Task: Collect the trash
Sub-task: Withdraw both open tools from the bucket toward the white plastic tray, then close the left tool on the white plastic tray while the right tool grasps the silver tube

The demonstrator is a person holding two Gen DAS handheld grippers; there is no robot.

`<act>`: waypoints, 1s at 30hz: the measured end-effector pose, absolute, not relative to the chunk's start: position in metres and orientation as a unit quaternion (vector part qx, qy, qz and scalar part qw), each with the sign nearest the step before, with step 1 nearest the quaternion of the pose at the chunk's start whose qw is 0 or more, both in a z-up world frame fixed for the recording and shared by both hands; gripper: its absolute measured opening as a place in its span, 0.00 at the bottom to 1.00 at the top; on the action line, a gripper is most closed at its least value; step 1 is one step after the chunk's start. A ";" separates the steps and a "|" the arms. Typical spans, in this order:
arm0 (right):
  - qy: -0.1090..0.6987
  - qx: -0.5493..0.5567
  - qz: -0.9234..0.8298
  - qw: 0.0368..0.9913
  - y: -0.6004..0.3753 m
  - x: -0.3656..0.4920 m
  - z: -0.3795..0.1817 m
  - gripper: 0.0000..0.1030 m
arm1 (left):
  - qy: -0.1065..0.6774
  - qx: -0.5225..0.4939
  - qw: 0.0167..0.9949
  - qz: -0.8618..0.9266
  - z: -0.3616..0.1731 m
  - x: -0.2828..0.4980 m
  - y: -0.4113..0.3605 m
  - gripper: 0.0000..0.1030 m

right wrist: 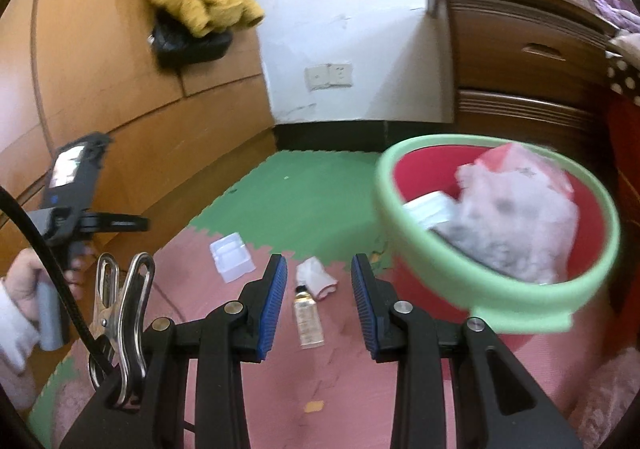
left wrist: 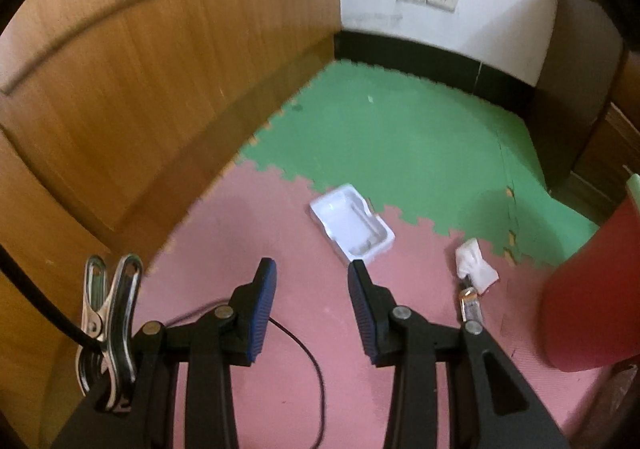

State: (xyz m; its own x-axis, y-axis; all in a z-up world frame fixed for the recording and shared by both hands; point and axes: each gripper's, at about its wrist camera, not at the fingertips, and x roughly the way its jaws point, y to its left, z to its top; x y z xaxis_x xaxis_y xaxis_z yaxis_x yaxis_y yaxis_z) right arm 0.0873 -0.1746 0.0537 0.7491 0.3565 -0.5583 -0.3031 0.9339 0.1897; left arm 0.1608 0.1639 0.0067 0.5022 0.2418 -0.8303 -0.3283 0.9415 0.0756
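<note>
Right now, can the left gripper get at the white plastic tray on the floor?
Probably yes. The left gripper is open and empty, and the white tray lies just ahead of its fingertips on the pink mat, with nothing between them. The tissue and red bin sit off to the side.

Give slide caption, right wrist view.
Open right tool over tube and tissue, beside red bin.
</note>
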 end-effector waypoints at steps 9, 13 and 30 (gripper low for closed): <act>0.357 -0.008 0.215 0.909 -0.125 0.103 0.010 0.33 | 0.512 -0.084 0.840 0.158 -0.045 0.213 0.172 0.49; 0.394 -0.017 0.222 0.892 -0.114 0.121 -0.023 0.36 | 0.525 -0.091 0.832 0.151 -0.065 0.242 0.171 0.53; 0.456 -0.029 0.226 0.860 -0.100 0.150 -0.085 0.39 | 0.556 -0.070 0.811 0.166 -0.130 0.332 0.159 0.80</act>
State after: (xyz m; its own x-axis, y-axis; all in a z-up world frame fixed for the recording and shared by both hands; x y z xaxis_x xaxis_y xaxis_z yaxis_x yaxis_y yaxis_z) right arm 0.1495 -0.1000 -0.0848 0.4819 0.3622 -0.7978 -0.4149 0.8963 0.1564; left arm 0.3316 0.1592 -0.1304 0.3258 0.1912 -0.9259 -0.3469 0.9352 0.0710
